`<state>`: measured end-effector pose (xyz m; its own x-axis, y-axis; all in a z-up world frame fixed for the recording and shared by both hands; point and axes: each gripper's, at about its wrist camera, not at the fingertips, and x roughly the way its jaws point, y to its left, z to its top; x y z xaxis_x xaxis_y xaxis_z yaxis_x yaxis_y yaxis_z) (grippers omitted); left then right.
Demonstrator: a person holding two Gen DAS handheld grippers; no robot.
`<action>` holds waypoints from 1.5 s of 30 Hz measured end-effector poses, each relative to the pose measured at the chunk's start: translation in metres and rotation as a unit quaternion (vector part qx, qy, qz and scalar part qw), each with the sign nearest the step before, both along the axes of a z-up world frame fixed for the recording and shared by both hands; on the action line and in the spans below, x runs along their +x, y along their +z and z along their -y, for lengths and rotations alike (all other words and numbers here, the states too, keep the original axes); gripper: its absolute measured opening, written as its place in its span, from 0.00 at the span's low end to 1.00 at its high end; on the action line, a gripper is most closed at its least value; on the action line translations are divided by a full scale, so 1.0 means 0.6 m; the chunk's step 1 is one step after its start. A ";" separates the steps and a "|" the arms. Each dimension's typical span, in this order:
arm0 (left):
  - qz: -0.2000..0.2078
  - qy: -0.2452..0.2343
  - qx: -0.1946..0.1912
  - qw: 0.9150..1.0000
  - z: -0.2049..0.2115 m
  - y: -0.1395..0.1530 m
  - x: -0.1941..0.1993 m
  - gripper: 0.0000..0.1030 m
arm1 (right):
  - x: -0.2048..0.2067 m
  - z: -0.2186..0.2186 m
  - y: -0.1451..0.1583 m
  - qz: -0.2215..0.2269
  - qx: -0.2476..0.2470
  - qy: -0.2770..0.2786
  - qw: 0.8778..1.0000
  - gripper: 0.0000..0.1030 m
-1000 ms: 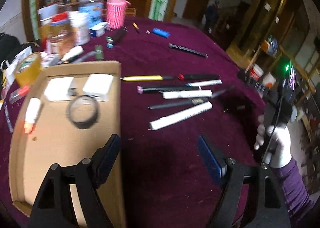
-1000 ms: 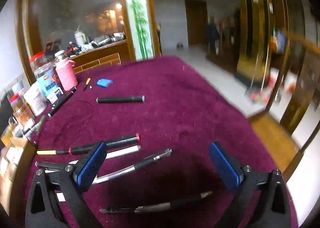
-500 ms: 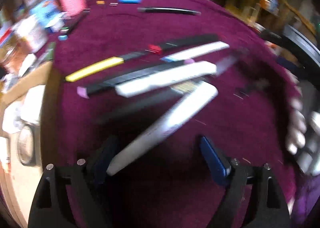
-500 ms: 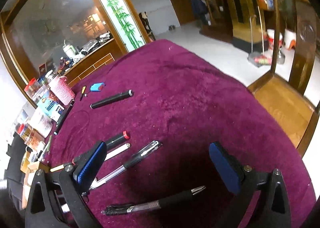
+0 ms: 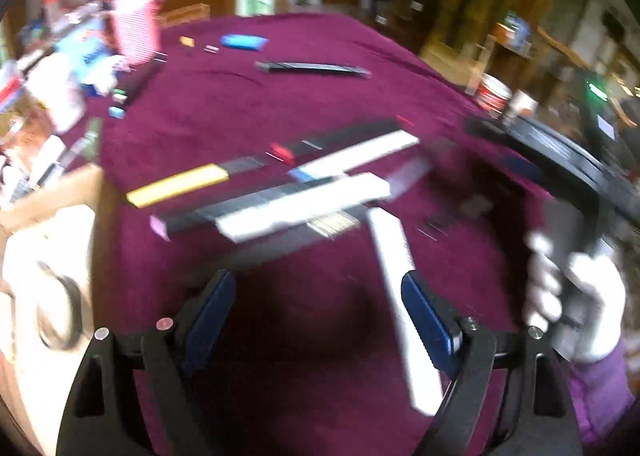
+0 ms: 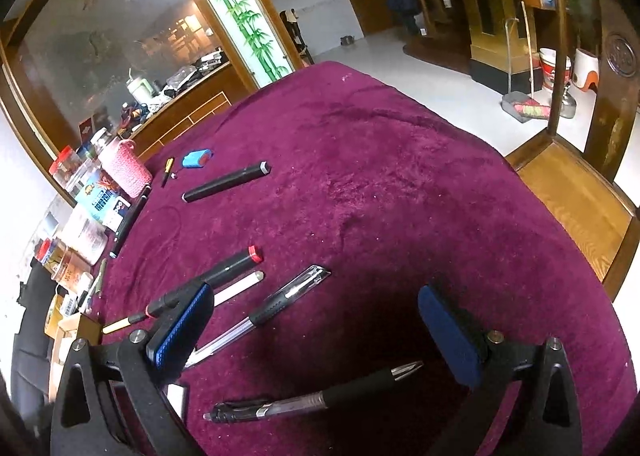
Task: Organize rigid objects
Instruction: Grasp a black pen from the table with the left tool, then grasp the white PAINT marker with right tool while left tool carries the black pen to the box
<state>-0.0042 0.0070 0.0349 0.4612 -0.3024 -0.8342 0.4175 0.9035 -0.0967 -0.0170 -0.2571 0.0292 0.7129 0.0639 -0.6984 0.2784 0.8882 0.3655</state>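
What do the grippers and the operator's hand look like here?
Both the left gripper and the right gripper share one build: black triangular cut-out frames, silver bolt heads, blue ribbed pads on the fingers. In the left wrist view, the person's right hand wears a white glove with a purple sleeve below.

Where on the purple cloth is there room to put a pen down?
The widest bare patch of the cloth runs from the black marker to the far edge by the chair. It is crowded at the pen cluster and beside the jars.
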 end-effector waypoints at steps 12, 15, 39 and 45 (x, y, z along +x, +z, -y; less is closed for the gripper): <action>-0.028 -0.070 0.034 0.997 0.008 -0.035 -0.016 0.32 | 0.005 -0.004 -0.007 -0.014 0.006 0.008 1.000 0.99; -0.038 -0.081 0.031 0.995 0.000 -0.032 -0.035 0.14 | 0.005 -0.004 -0.007 -0.013 0.008 0.008 1.000 0.99; 0.050 -0.029 -0.042 0.997 -0.029 0.028 -0.088 0.09 | 0.009 -0.029 0.005 -0.002 -0.060 0.014 0.998 0.99; 0.082 0.004 -0.122 0.989 -0.121 0.093 -0.161 0.09 | 0.002 -0.041 0.017 0.019 -0.082 0.018 0.996 0.99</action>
